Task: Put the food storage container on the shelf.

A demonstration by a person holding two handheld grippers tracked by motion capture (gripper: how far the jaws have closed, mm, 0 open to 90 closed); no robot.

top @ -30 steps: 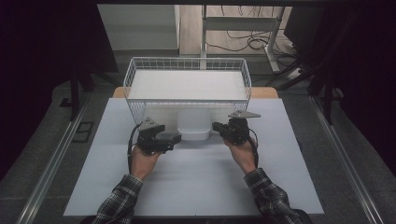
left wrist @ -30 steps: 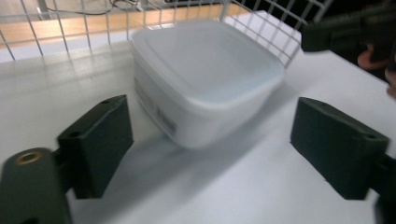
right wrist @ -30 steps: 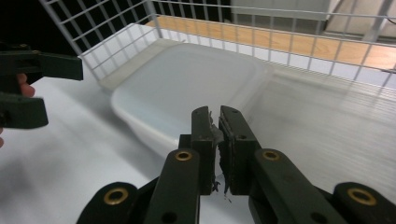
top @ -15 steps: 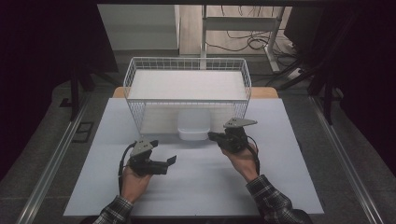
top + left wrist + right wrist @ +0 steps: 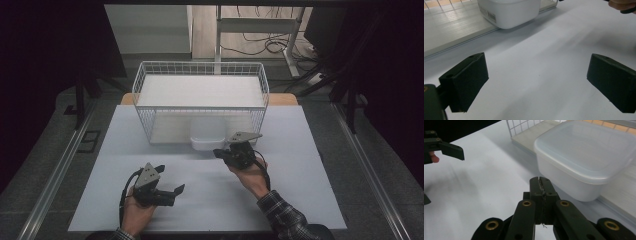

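- Two grippers sit over a pale, bare white tabletop (image 5: 310, 200), which fills the near half of the high view.
- At the near left, the left gripper (image 5: 170, 187) has its jaws spread wide, having just been opening, with nothing between them (plain white surface shows there).
- Right of centre, the right gripper (image 5: 220, 152) has its jaws pressed together on nothing, tips just beside the white plastic tub (image 5: 206, 136).
- That tub stands at the near edge of a white wire basket (image 5: 200, 70), under its raised shelf.
- Beyond the table lie a grey floor (image 5: 45, 150), cables (image 5: 260, 47) and dark curtains (image 5: 50, 45).
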